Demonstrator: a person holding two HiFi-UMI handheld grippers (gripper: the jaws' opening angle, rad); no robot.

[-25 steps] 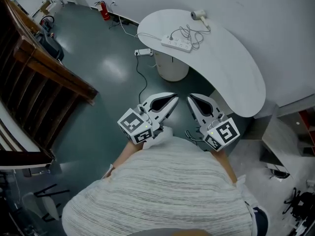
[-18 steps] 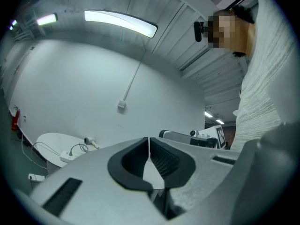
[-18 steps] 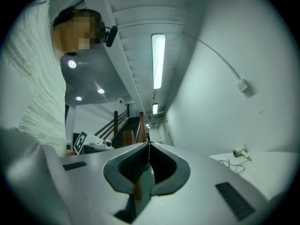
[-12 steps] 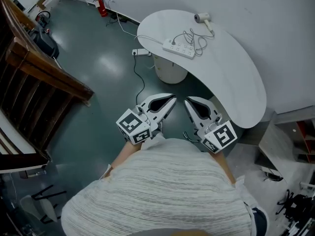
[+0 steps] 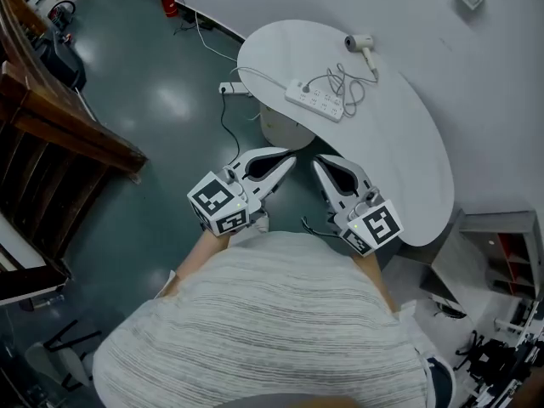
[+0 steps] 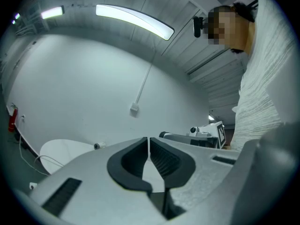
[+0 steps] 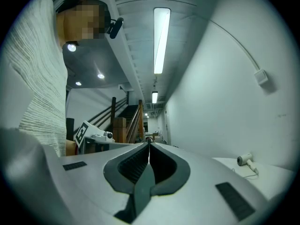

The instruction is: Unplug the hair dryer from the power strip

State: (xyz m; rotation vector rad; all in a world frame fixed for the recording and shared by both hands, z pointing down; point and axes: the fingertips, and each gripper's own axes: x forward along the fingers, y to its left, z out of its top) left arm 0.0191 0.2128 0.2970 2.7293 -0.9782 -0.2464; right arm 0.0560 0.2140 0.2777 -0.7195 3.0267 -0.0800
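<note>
**Both tongs shut and empty, short of the worktop**

In the head view the left tongs [image 5: 287, 157] and the right tongs [image 5: 318, 163] are held side by side in front of the person's striped sweater [image 5: 272, 321], over the dark green floor [image 5: 161, 134]. Their tips point toward twelve o'clock and lean in toward each other. Each carries its marker cube at the six o'clock end, close to the body.

The left gripper view shows the two ribbed pads of the left tongs pressed together with only a hairline seam between them and nothing in it. The right gripper view shows the same for the right tongs: pads closed tip to tip, holding nothing.

The white curved worktop [image 5: 408, 151] lies from twelve to two o'clock of the tongs, and its near edge is just beyond the right tongs' tip. The power strip [image 5: 317, 99] lies flat on it at about twelve o'clock from the right tongs, well apart from both tips. The hair dryer [image 5: 360, 44] lies near the worktop's far edge, at one o'clock from the strip. Its loosely looped cord [image 5: 344, 82] runs down to the strip. Whether the plug sits in a socket is too small to tell.

The worktop's round pedestal [image 5: 279, 127] stands at twelve o'clock of the left tongs. A second strip [image 5: 229, 87] lies on the floor at eleven o'clock, and a red fire extinguisher [image 5: 169, 0] stands by the wall farther that way. A wooden railing [image 5: 68, 130] fills the nine o'clock side.
</note>
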